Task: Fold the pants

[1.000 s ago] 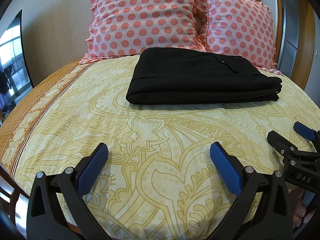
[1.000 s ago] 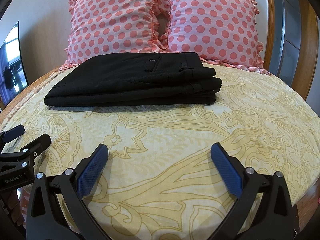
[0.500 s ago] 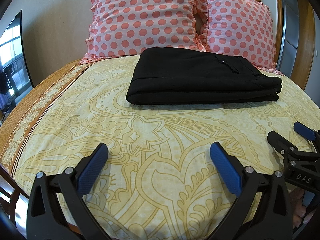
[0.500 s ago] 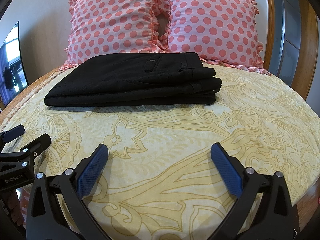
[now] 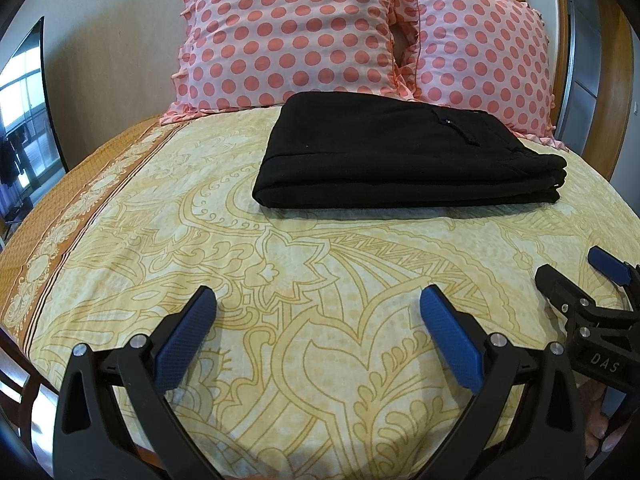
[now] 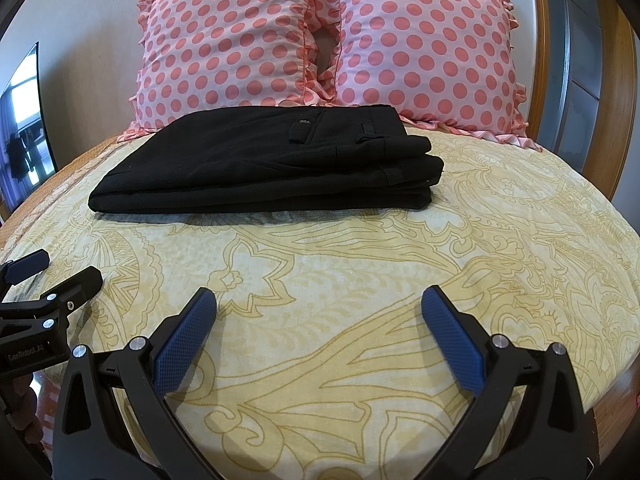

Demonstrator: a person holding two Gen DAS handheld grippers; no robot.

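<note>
The black pants (image 5: pixel 404 152) lie folded in a flat stack on the yellow patterned bedspread (image 5: pixel 320 280), just in front of the pillows; they also show in the right wrist view (image 6: pixel 272 164) with the waistband end to the right. My left gripper (image 5: pixel 316 300) is open and empty, low over the bedspread, well short of the pants. My right gripper (image 6: pixel 318 298) is open and empty too, beside the left one. The right gripper shows at the right edge of the left wrist view (image 5: pixel 576 276); the left gripper shows at the left edge of the right wrist view (image 6: pixel 56 272).
Two pink polka-dot pillows (image 5: pixel 288 36) (image 6: pixel 424 44) lean against the wooden headboard (image 6: pixel 616 80) behind the pants. A dark screen (image 5: pixel 24 112) stands to the left of the bed. The bed's near edge runs just below both grippers.
</note>
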